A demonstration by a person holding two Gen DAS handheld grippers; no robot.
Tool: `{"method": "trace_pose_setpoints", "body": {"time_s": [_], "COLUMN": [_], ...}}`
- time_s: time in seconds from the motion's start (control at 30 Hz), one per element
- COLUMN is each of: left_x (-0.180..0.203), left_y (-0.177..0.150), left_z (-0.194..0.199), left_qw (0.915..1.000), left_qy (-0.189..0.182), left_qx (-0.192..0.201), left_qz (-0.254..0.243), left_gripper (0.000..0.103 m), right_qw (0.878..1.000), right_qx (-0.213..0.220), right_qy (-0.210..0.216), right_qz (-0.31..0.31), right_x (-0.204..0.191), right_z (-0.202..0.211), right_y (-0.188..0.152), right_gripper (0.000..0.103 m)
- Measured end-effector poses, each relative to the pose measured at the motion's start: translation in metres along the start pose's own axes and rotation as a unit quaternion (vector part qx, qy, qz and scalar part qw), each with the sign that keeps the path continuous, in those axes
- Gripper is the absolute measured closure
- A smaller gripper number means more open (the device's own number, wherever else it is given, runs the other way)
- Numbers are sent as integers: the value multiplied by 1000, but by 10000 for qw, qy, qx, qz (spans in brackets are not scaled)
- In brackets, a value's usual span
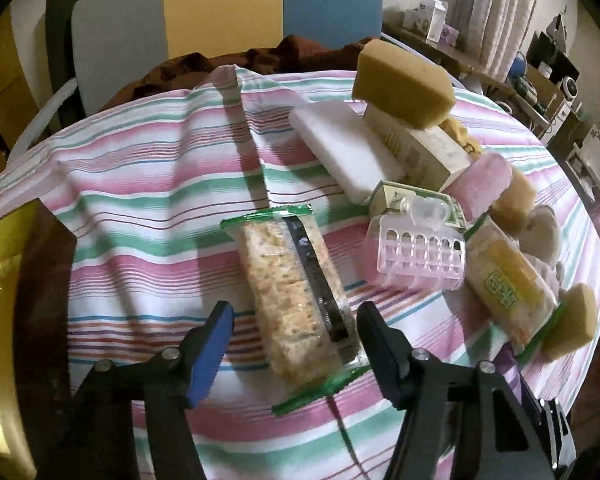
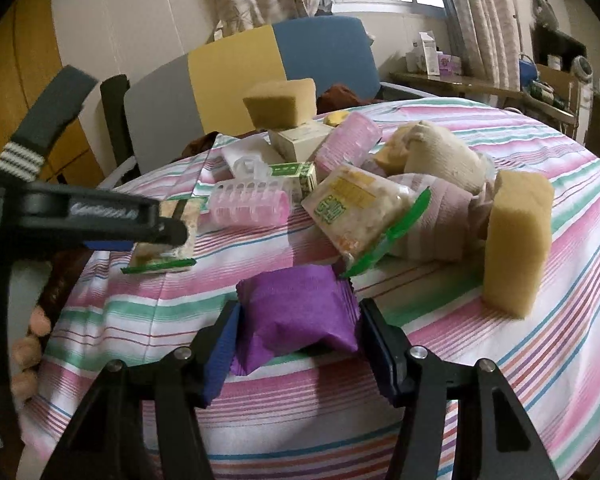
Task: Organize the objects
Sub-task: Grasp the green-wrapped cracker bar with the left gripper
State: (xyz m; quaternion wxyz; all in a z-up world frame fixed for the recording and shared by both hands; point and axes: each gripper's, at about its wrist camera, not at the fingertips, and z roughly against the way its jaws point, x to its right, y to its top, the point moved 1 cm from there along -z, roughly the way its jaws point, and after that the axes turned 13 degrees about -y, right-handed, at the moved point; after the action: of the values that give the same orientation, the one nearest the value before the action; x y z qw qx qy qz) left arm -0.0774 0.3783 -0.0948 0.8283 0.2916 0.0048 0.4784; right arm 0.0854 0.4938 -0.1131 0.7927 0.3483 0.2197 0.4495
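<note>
The left gripper point(image 1: 294, 334) hangs with jaws spread either side of the cracker pack point(image 1: 290, 300), which lies flat on the striped tabletop point(image 1: 140, 216), apart from the heap, presumably for sorting. The right gripper point(image 2: 298, 338) has its jaws clenched on the purple packet point(image 2: 296, 312) (near the table's edge, just before the pile).

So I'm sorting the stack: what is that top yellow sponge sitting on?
The yellow sponge rests on a cream box, beside a white block. What lies beneath the box is hidden.
</note>
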Motion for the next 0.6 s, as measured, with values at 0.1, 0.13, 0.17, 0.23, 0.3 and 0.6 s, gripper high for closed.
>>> {"method": "trace_pose_setpoints", "body": {"time_s": [0.1,0.13,0.17,0.23,0.3,0.6], "left_x": [-4,-3,-3,-1,-1,-17], "left_y": [-1,-2,-2,-5,-8,-27], "left_z": [-2,-2,-3,-3,-1,21], "left_qw": [9999,9999,10000,9994,9989,9967], "left_qy": [-101,-89,-54,99,5,-678], "left_qx": [1,12,5,37,130,286], "left_qz": [95,49,-46,-317,-446,-354], "left_gripper": [38,38,39,53,56,57], "right_qw": [10000,10000,10000,9999,9998,9996], "right_qx": [27,35,46,68,85,59], "right_qy": [-27,-33,-42,-69,-105,-217], "right_qz": [52,58,61,77,120,167], "right_x": [-1,0,-1,-1,-2,-6], "right_z": [0,-1,-1,-1,-1,4], "right_y": [-1,0,-1,-2,-2,-4], "right_gripper": [42,42,42,42,42,44]}}
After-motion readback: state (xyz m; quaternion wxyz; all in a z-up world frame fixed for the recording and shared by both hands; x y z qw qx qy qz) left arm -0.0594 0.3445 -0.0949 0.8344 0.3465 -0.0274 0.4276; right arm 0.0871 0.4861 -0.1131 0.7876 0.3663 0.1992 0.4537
